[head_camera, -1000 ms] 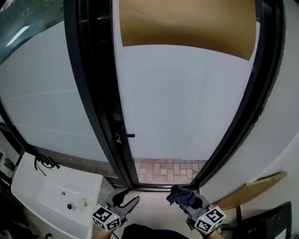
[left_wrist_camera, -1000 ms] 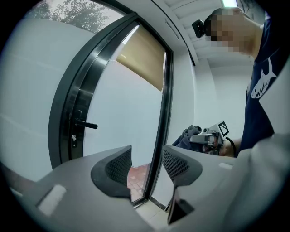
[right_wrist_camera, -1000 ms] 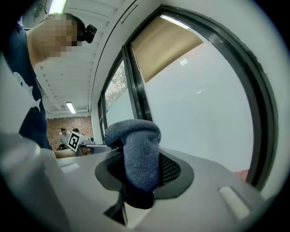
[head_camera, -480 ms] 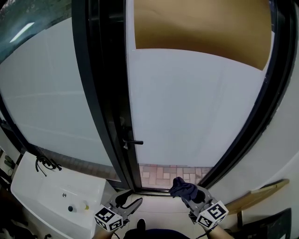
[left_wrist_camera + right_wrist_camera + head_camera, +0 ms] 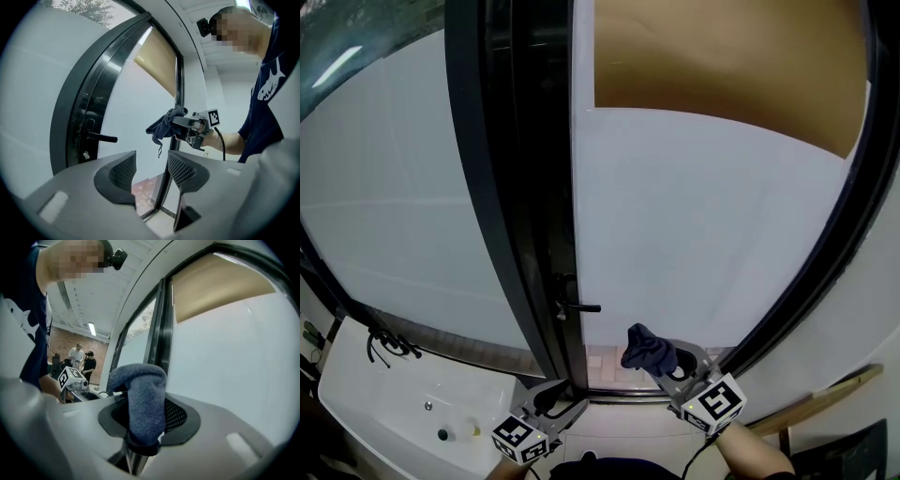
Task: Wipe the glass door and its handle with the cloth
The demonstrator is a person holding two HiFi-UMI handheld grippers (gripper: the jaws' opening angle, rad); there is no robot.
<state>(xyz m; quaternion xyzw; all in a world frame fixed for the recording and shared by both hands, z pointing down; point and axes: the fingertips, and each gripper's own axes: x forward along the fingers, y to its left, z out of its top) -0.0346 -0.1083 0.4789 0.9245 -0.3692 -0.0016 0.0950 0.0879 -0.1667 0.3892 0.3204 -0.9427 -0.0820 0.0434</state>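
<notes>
— Where's the cloth (image 5: pixel 648 350)?

— At the head view's six o'clock, a dark blue bunch low in front of the glass door (image 5: pixel 703 234). The right gripper (image 5: pixel 666 363) has it. In the right gripper view the jaws are clamped on it, with the cloth folding over above them.

— Is it on the glass?

— It's close to the bottom of the pane. I can't tell whether it touches.

— And the handle (image 5: pixel 579 307)?

— It's a black lever at about ten o'clock from the cloth, near it but apart. It sticks out to three o'clock from the black frame (image 5: pixel 511 206) at the door's left edge.

— What about the left gripper (image 5: pixel 557 405)?

— It's at seven o'clock from the cloth, low by the foot of the frame. In its own view the jaws stand apart with nothing between them. Past them you see the door's lower corner, and the handle at ten o'clock.

— What else is around?

— The pane is frosted white, with a tan panel (image 5: pixel 722 56) across the top at twelve o'clock. A clear strip at the bottom shows brick paving (image 5: pixel 607 360). A white basin (image 5: pixel 394 398) sits at eight o'clock, and a wooden plank (image 5: pixel 811 384) leans at four o'clock.
</notes>
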